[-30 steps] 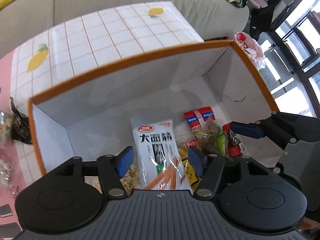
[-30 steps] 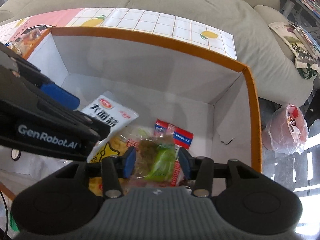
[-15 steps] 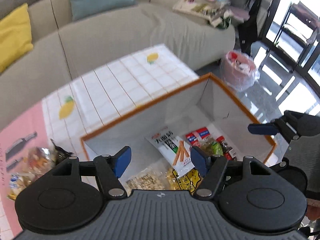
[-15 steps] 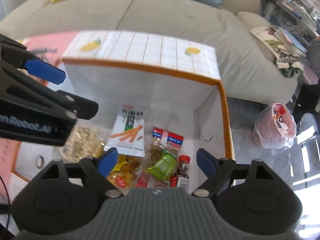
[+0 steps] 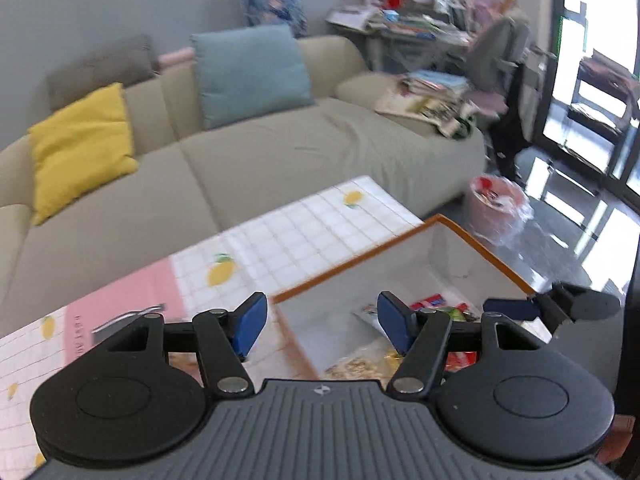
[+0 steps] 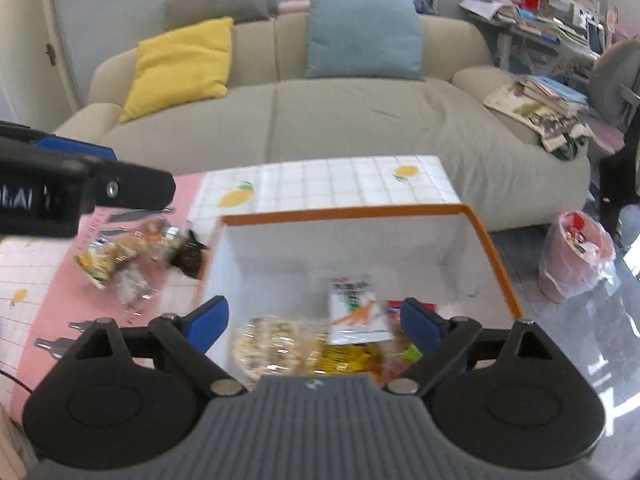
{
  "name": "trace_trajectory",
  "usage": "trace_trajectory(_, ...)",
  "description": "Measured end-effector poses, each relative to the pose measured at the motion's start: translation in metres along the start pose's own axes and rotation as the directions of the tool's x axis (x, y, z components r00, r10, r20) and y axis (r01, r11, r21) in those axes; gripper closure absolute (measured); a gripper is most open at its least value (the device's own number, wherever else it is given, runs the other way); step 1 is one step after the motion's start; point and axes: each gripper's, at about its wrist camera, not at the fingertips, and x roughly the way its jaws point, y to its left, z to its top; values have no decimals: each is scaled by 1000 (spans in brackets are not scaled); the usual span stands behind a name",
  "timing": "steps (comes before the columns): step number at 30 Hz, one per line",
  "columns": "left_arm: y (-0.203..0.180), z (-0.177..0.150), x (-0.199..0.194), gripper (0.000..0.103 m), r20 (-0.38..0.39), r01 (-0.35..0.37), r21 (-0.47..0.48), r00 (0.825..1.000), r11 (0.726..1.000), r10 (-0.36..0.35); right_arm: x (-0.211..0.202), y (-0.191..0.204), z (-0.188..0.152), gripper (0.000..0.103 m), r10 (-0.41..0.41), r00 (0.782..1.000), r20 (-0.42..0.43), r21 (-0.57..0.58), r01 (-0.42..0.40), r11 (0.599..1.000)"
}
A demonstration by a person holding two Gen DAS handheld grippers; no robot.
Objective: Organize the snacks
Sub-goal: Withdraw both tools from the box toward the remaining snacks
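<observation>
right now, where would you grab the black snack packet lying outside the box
Grip the black snack packet at its crinkled upper end, coming down from above with the left tongs, which are nearer that side. It leans against the outside wall of the orange-rimmed box, so a sideways approach from the box looks blocked.

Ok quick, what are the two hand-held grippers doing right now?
Left hand-held gripper: jaws closing, nothing between them.
Right hand-held gripper: jaws opening, holding nothing.
</observation>
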Motion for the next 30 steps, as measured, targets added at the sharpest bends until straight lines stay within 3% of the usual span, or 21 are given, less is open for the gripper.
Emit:
trace_trajectory(7,41,-36,-29,28,74,-133,-47,988,990,137,-5,54,-10,13,53,997,61,17,-54,998)
trace_trajectory(14,96,-74,-26,28,22,-201,-222,977,954,211,14,100,-16,13,73,997,39,2,-74,997)
trace_trajectory(21,136,-100,-14,28,-28,-201,-284,979,937,202,46,132,-19,13,84,996,23,-86,-82,993)
trace_trajectory(30,188,-143,19,22,-97,-166,-451,986,877,137,106,157,-15,18,95,995,-27,-154,-98,983)
